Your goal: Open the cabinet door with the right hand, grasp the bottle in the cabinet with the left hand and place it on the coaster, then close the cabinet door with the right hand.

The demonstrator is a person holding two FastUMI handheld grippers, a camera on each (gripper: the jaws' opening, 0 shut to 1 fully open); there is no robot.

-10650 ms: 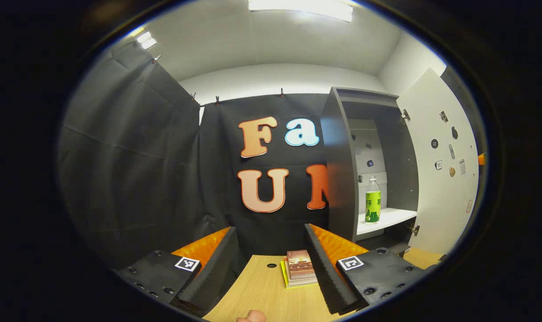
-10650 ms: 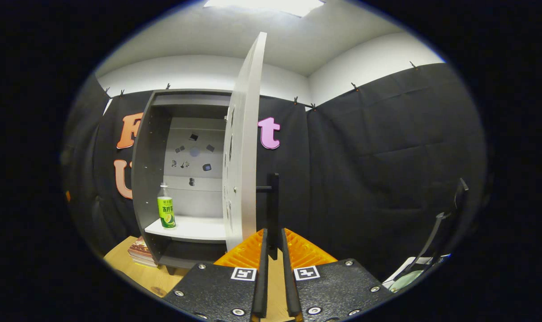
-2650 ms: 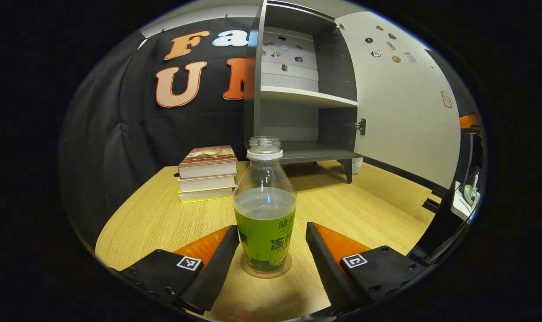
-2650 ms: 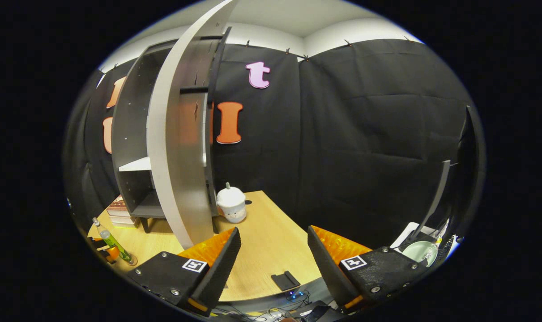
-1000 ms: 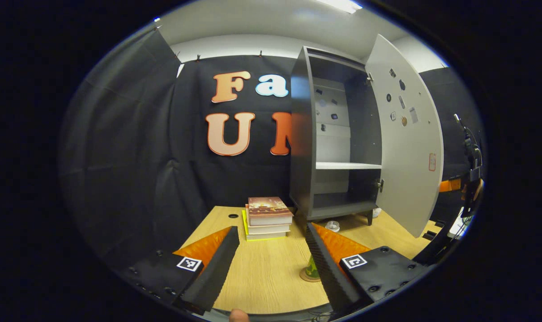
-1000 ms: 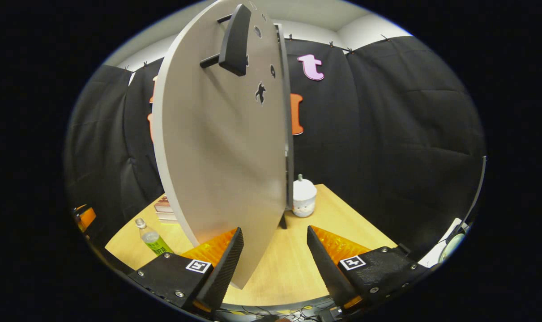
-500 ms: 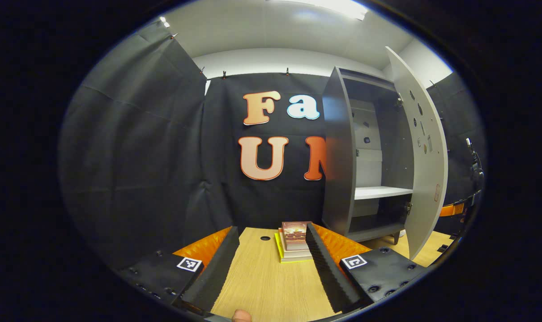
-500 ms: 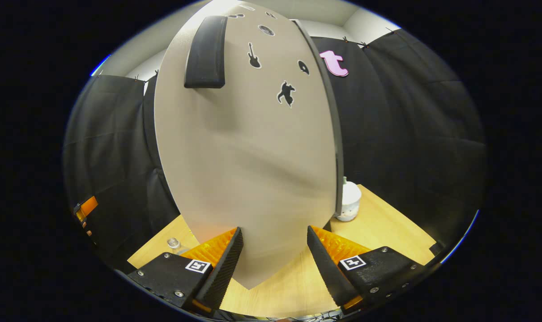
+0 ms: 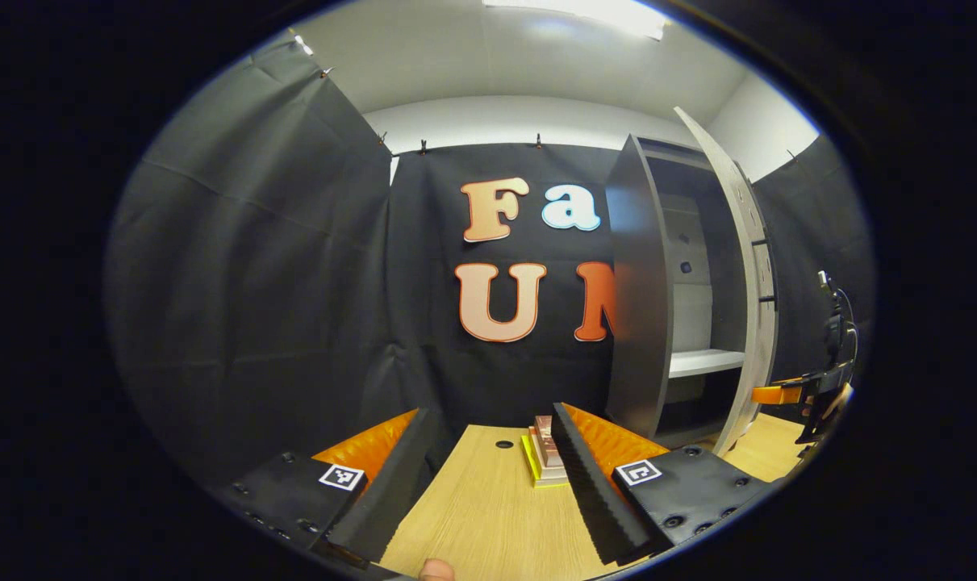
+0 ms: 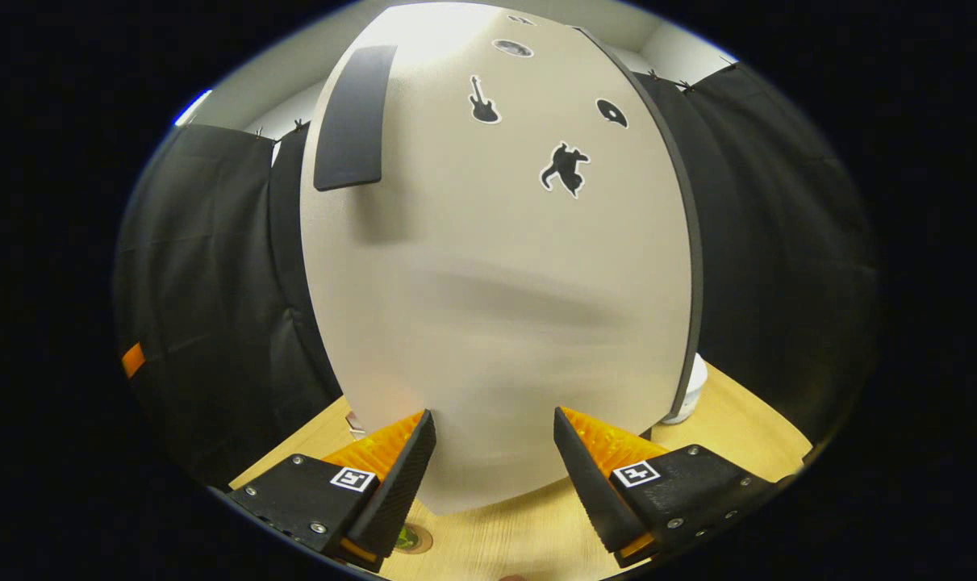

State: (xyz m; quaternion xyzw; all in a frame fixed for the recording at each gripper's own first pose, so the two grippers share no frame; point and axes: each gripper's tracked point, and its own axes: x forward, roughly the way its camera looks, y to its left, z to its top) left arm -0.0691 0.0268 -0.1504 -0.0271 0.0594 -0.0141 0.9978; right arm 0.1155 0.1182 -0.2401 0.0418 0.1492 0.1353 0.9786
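In the right gripper view the pale cabinet door [image 10: 496, 282] stands very close in front of me, its black handle [image 10: 351, 121] at the upper left. My right gripper [image 10: 492, 436] is open, both fingertips up against the door's lower part with nothing gripped. Low between the fingers sits a round coaster [image 10: 411, 538] with a green patch, probably the bottle, mostly hidden. In the left gripper view the dark cabinet [image 9: 637, 307] has its door [image 9: 750, 274] almost edge-on, nearly shut. My left gripper [image 9: 492, 476] hangs open and empty over the wooden table [image 9: 480, 516].
A stack of books [image 9: 546, 456] lies on the table by the cabinet's left side. A white jar [image 10: 690, 395] stands right of the door. The right gripper [image 9: 787, 394] and a hand show at the far right of the left gripper view.
The door has swung further toward shut, with my right gripper following behind it. The left gripper has drifted slightly; the bottle's top has dropped from sight.
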